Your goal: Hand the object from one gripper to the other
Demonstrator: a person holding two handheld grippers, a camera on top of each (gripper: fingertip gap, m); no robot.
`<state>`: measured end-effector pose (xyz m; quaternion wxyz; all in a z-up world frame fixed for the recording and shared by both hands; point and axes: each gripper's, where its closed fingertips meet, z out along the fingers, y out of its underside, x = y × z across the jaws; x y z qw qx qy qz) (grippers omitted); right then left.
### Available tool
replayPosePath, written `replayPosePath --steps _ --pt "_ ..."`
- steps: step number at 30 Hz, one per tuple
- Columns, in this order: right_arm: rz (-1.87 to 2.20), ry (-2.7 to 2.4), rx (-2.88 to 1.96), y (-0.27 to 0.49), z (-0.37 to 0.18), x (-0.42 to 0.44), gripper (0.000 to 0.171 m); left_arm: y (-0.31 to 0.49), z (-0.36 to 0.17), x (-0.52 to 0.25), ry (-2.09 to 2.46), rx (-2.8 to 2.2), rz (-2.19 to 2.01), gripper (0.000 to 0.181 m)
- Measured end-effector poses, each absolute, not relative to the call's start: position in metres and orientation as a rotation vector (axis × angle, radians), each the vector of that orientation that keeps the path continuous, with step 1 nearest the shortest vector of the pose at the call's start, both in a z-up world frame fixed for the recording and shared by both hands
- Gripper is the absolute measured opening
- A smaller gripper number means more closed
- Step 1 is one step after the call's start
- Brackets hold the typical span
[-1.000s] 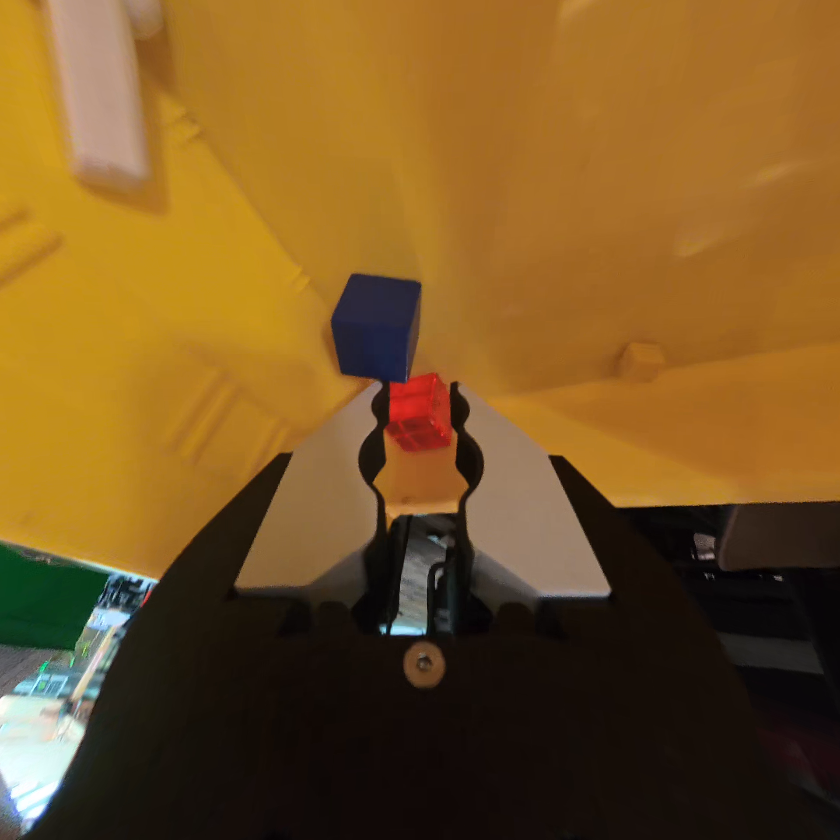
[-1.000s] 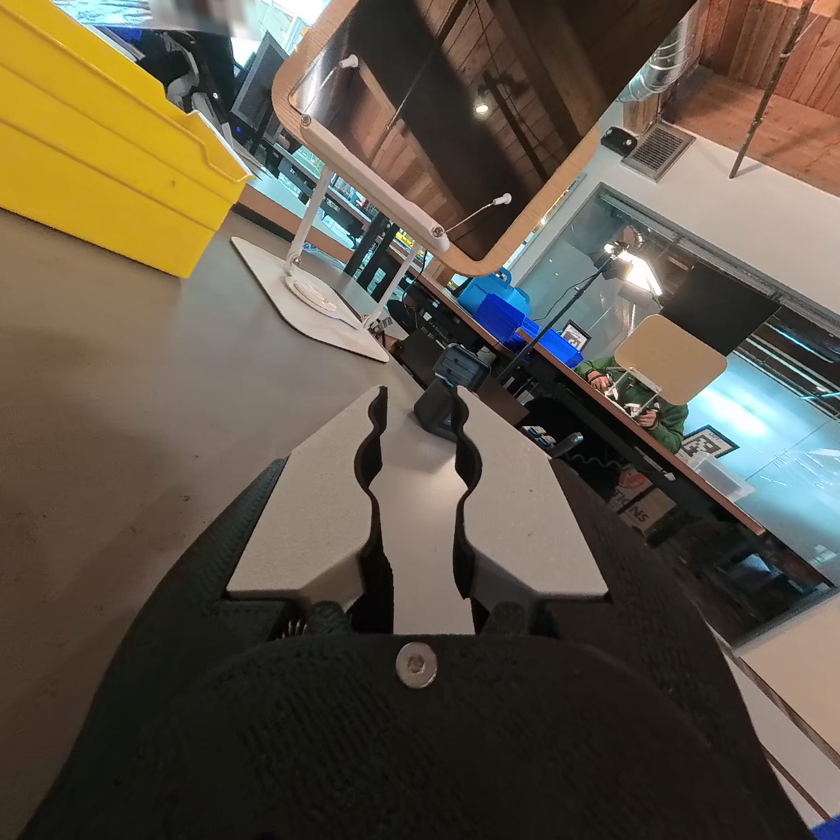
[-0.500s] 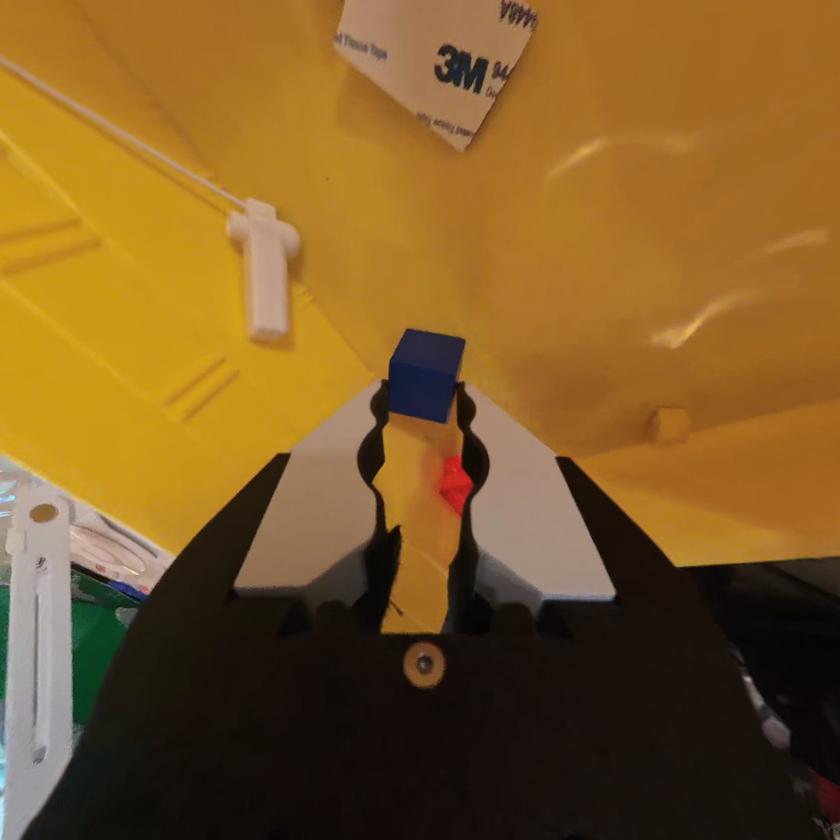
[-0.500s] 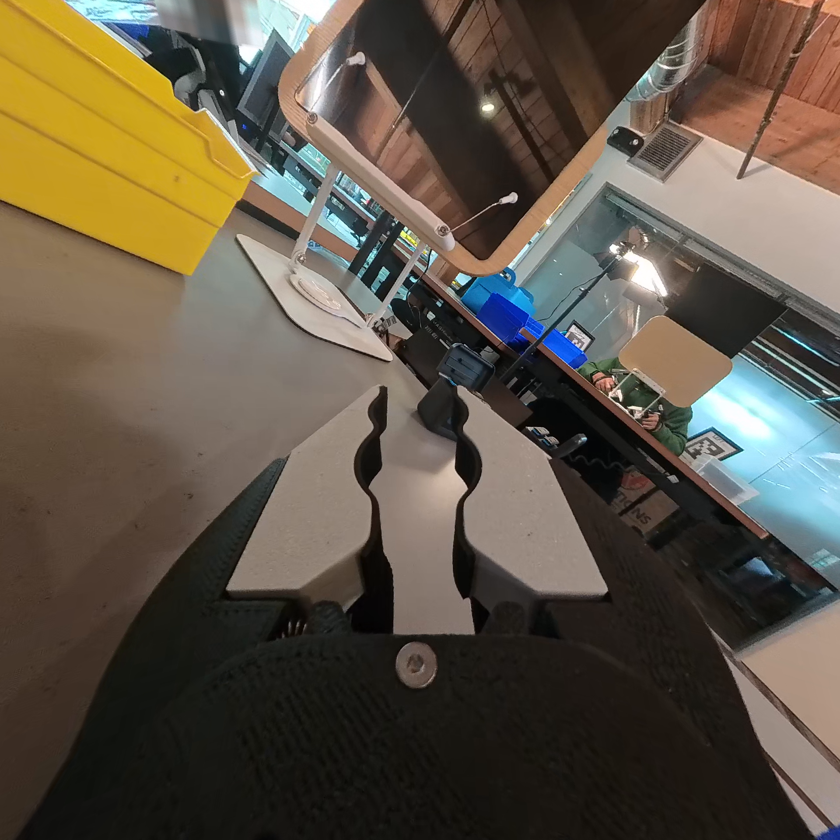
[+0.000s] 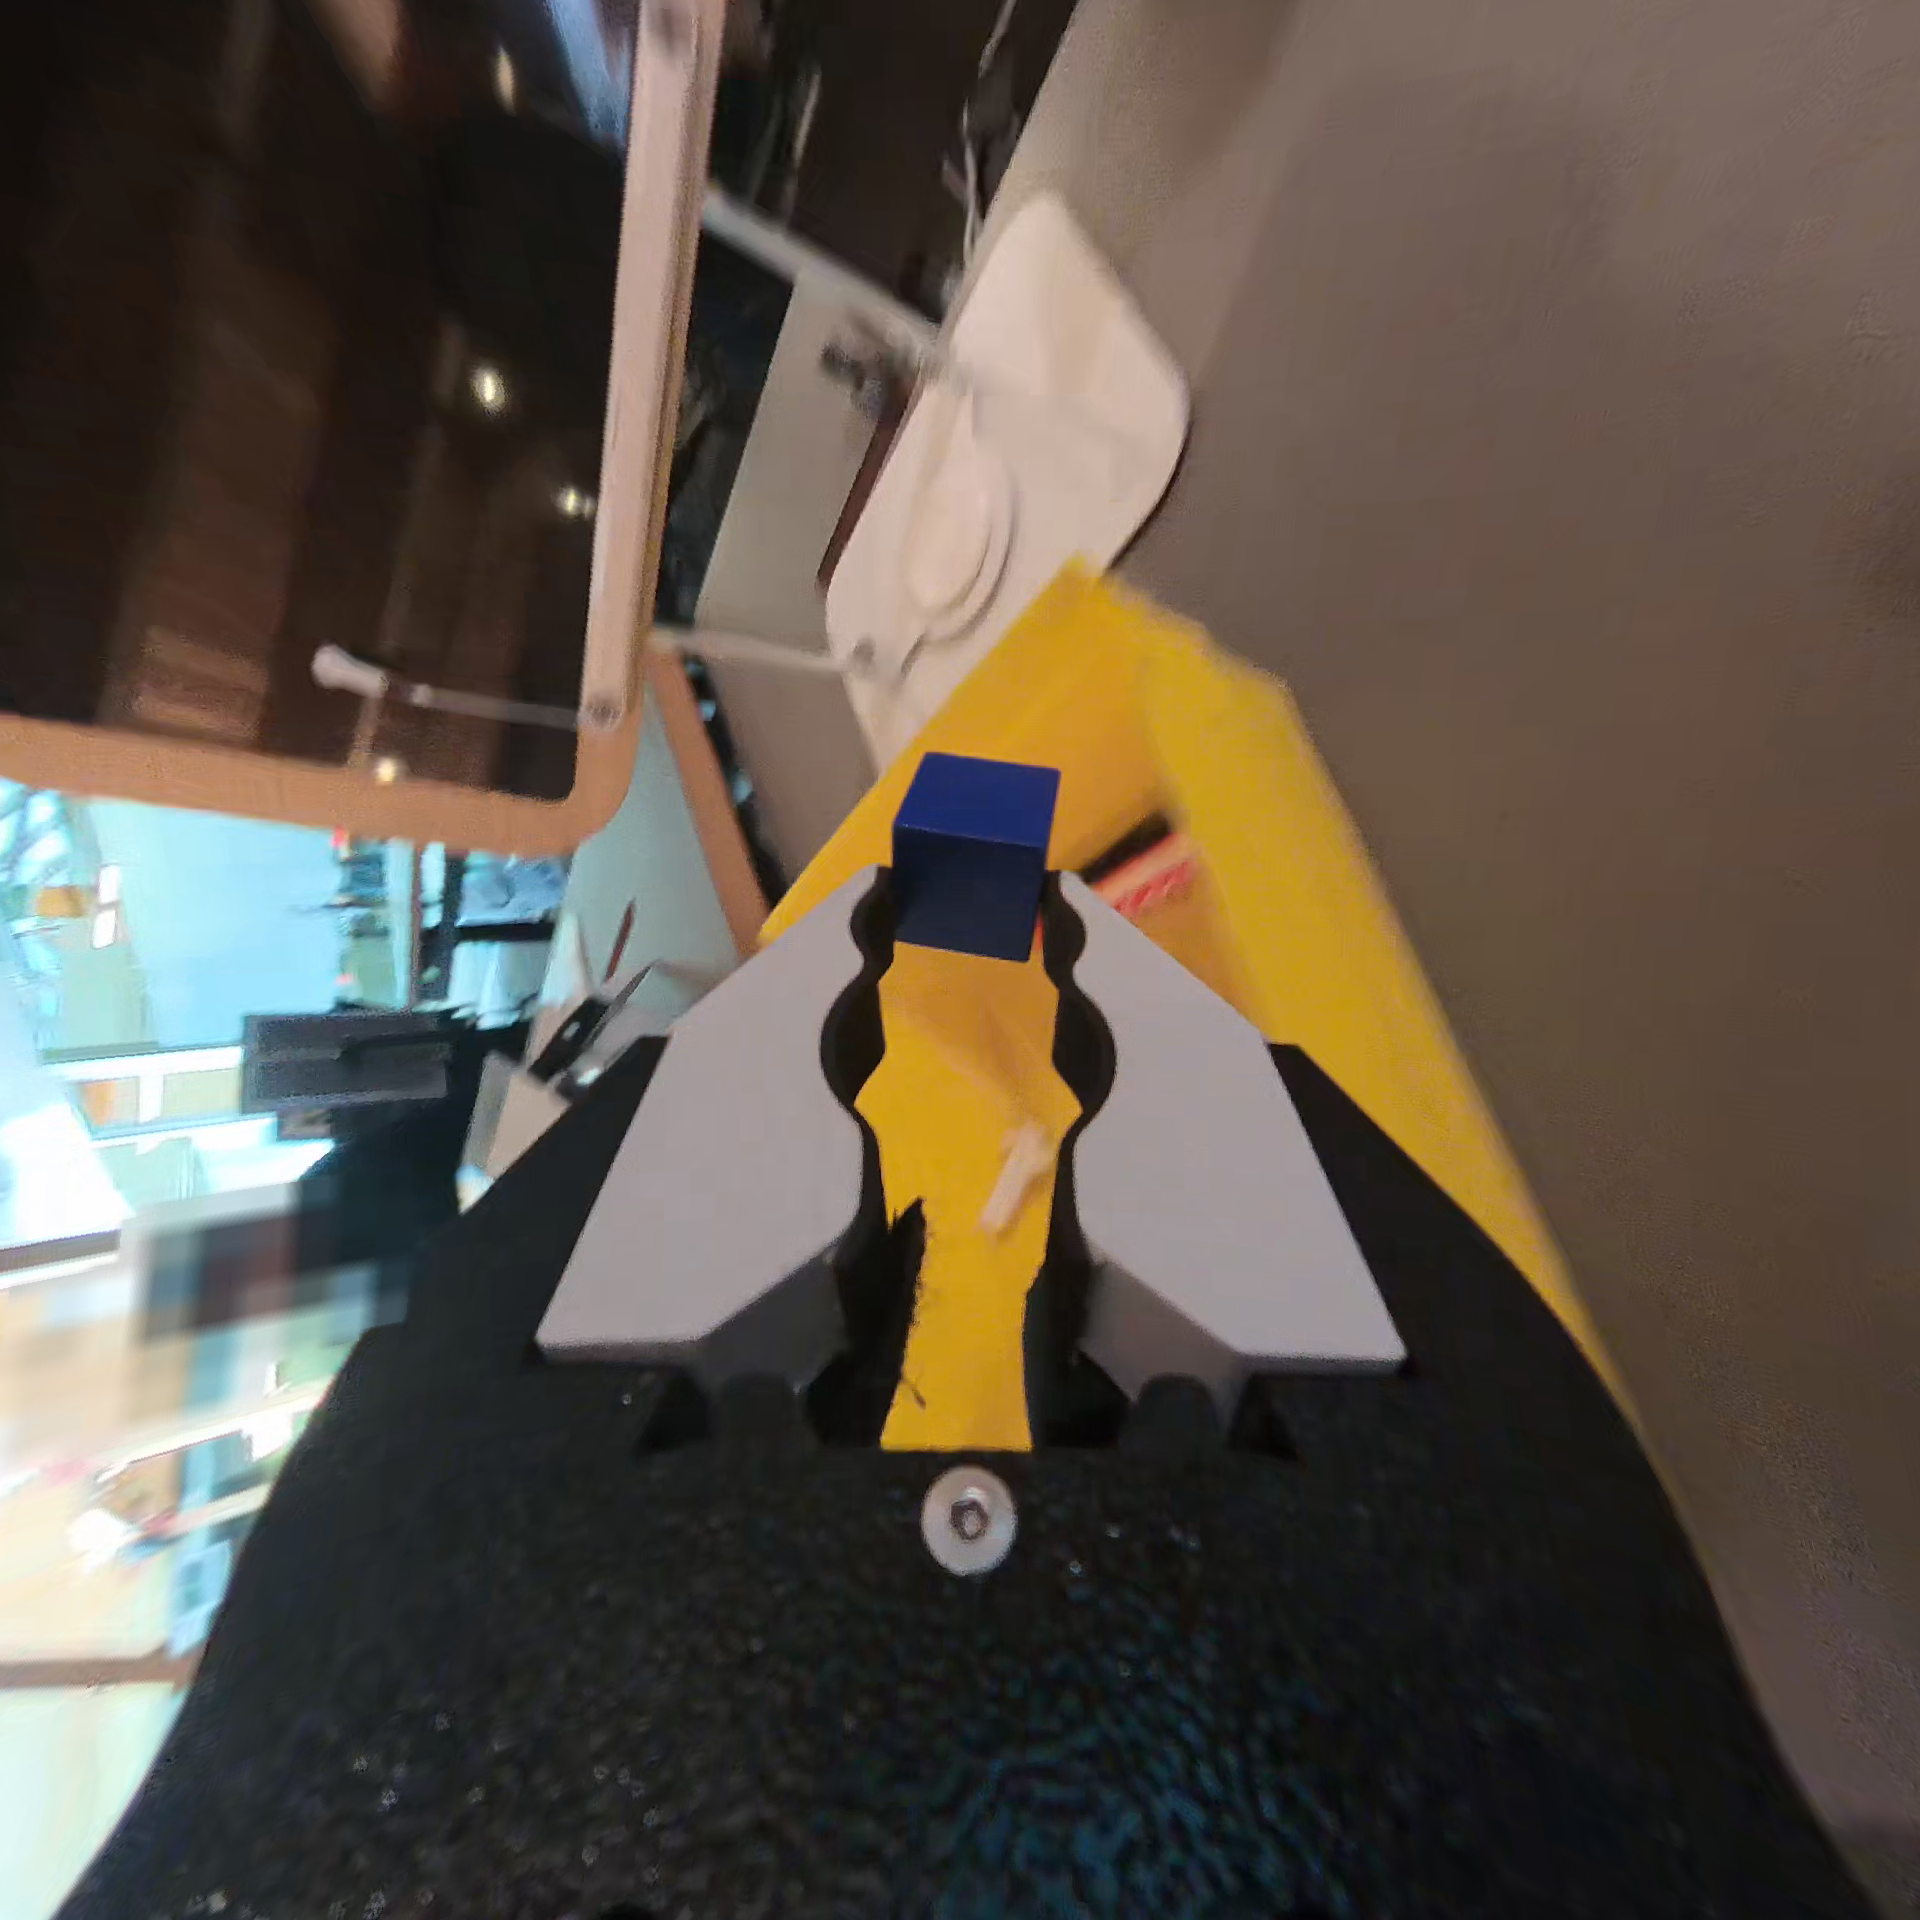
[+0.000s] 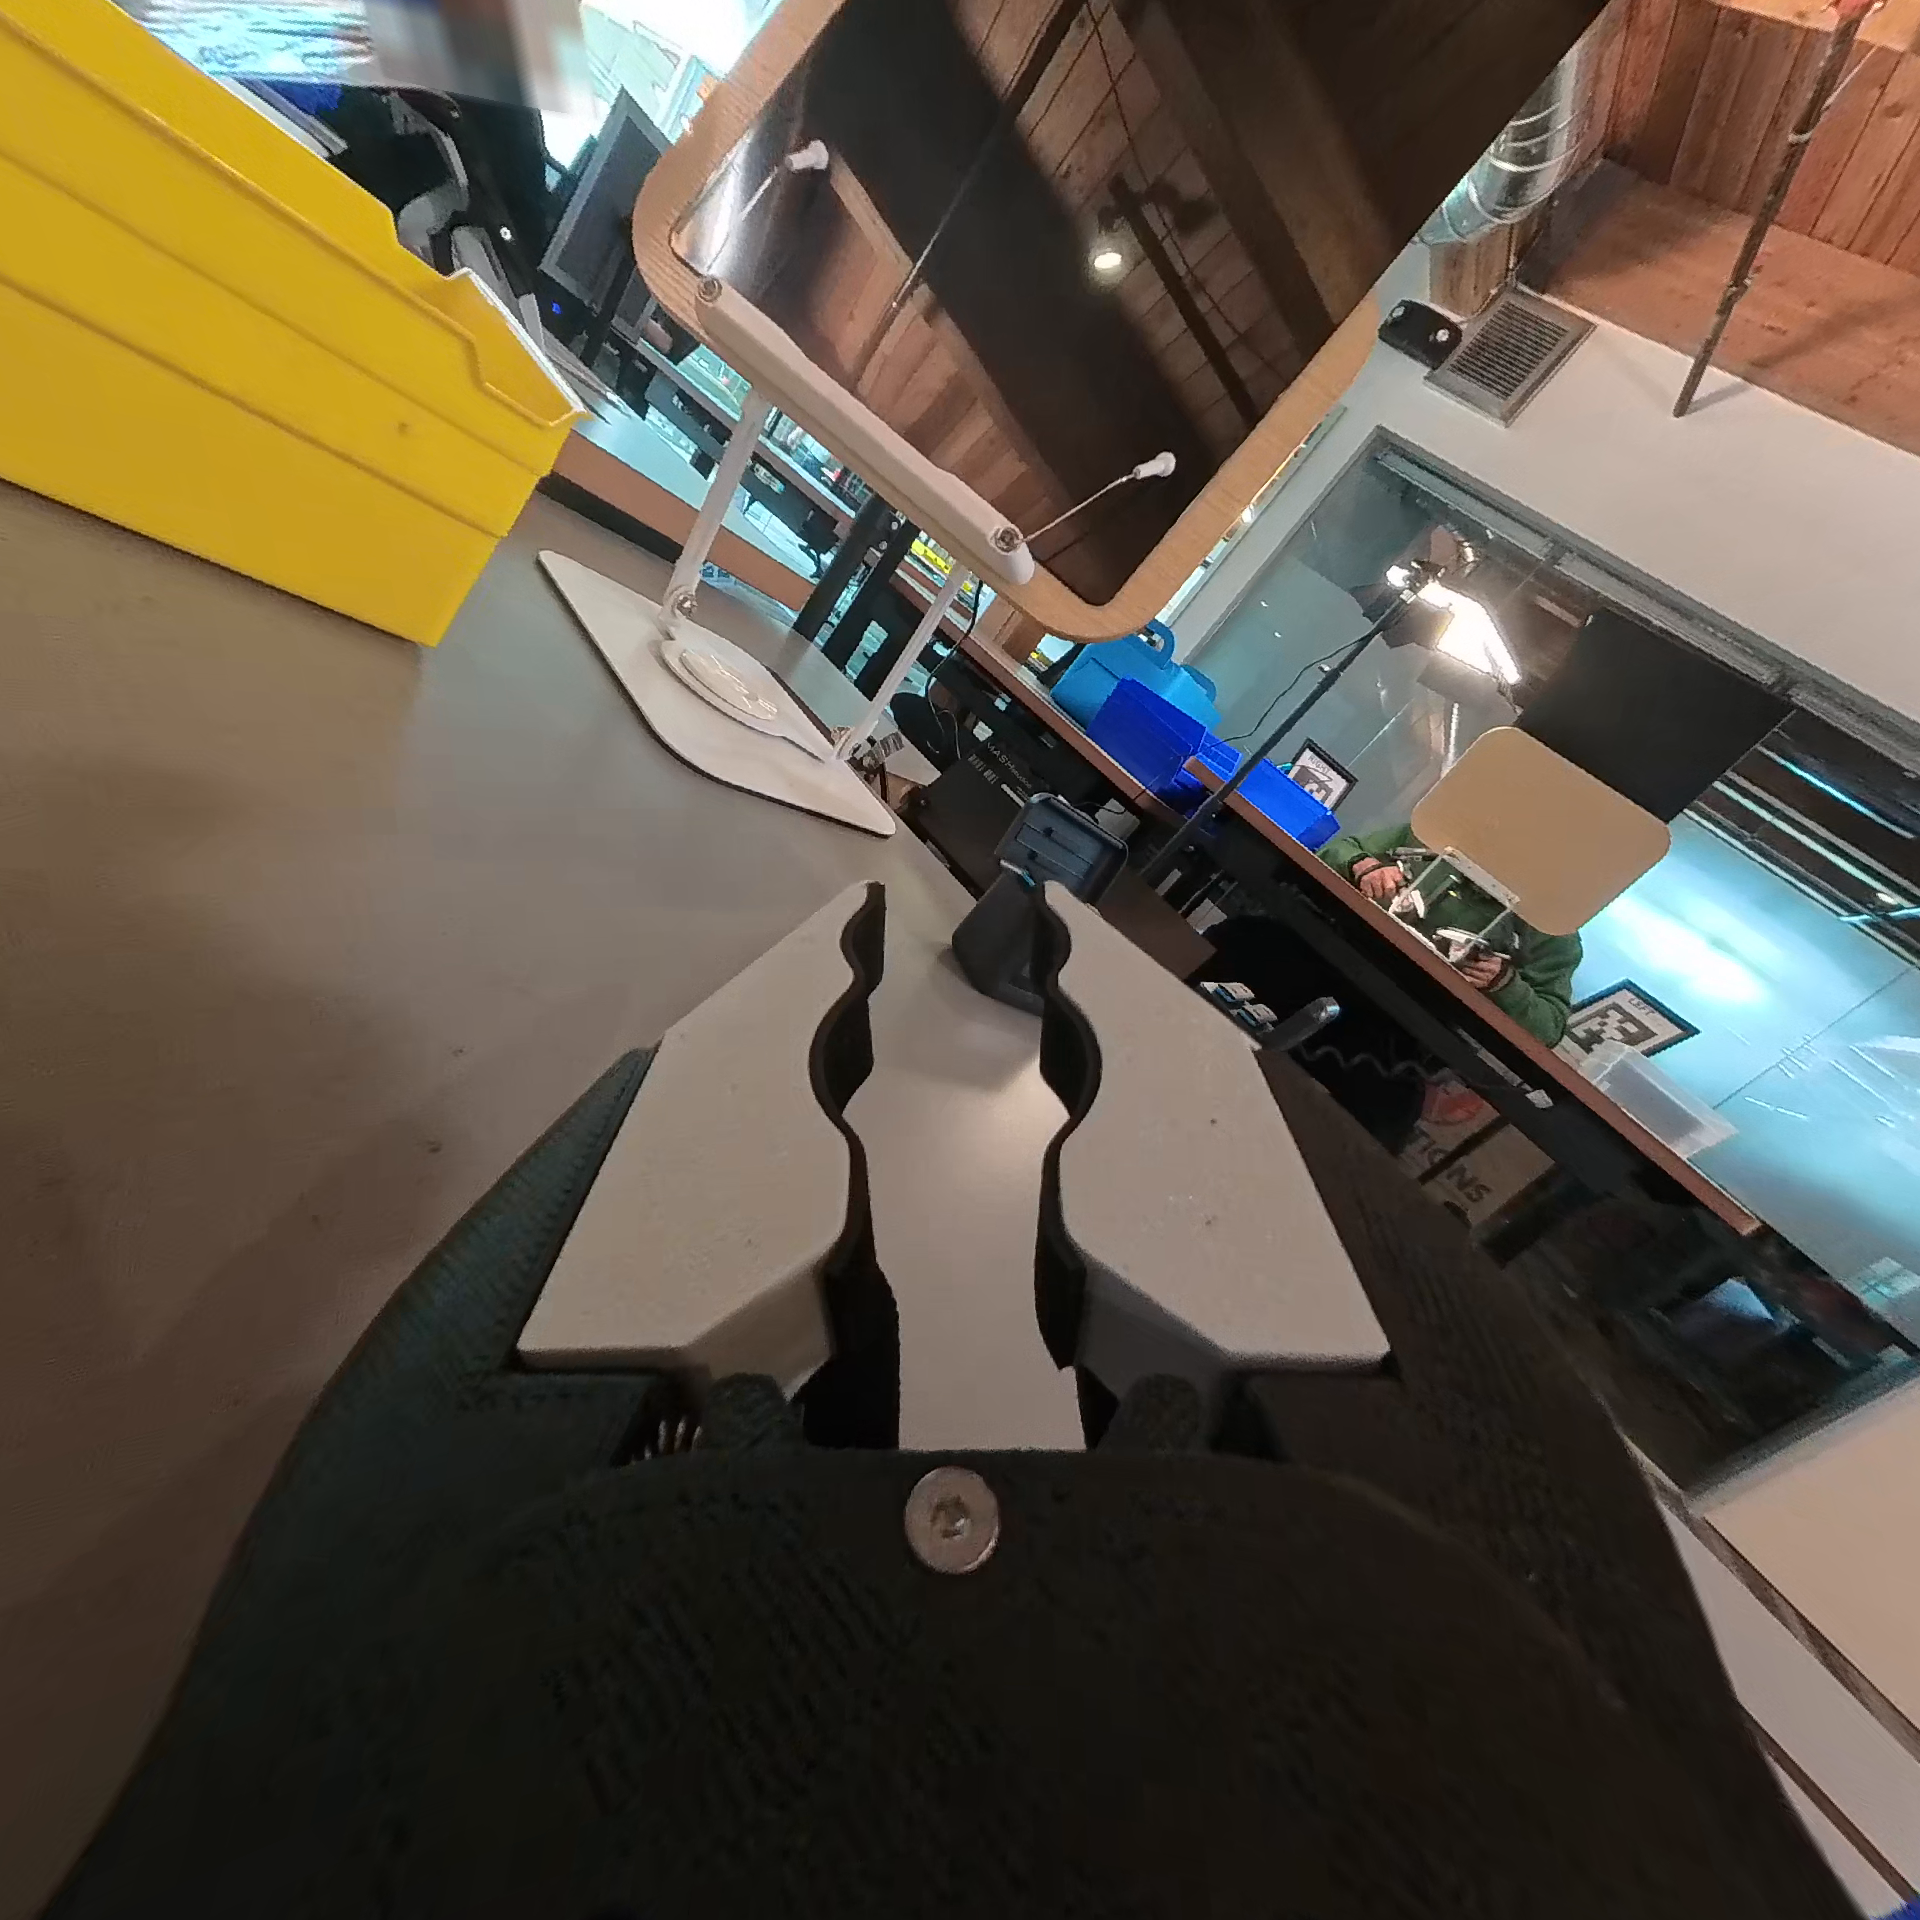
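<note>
A small blue cube [image 5: 971, 868] sits clamped between the fingertips of my left gripper [image 5: 971, 894], which holds it up above the yellow bin [image 5: 1278, 831]. The left wrist view is rolled sideways, with the grey table [image 5: 1610, 520] to the right. My right gripper [image 6: 961, 904] is open and empty, low over the grey table [image 6: 260, 831], pointing past the yellow bin [image 6: 239, 395] at its upper left. The left gripper and the cube do not show in the right wrist view.
A wood-framed mirror on a white stand [image 6: 997, 312] with a white base plate [image 6: 717, 686] stands behind the bin; it also shows in the left wrist view [image 5: 312, 416]. A small black device [image 6: 1039, 904] sits near the table edge. A person in green [image 6: 1475, 935] sits at a far desk. The grippers' ends are close to 25 cm from one another.
My left gripper closed on the blue cube inside the bin, lifted it out and rolled sideways; the red cube stayed behind. The right gripper has barely moved.
</note>
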<state>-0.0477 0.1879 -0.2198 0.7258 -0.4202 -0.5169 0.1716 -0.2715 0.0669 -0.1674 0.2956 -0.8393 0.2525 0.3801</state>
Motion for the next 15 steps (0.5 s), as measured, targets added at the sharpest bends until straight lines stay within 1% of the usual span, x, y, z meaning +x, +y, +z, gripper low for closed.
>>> replayPosePath --steps 3,6,11,13,15 --pt "0.358 -1.141 -0.917 0.188 -0.219 -0.045 0.026 0.109 -0.18 -0.209 0.63 -2.157 0.721 0.026" --pt "0.341 -1.139 -0.895 0.187 -0.216 -0.04 0.027 0.14 -0.197 -0.173 0.658 -2.148 0.569 0.026" --pt "0.327 -1.189 -0.831 0.182 -0.217 -0.04 0.027 0.175 -0.213 -0.15 0.755 -2.151 0.536 0.026" --pt "0.328 -1.217 -0.802 0.178 -0.219 -0.042 0.031 0.188 -0.218 -0.137 0.752 -2.133 0.417 0.026" --pt "0.332 -1.258 -0.764 0.171 -0.222 -0.044 0.037 0.201 -0.224 -0.12 0.734 -2.092 0.204 0.026"
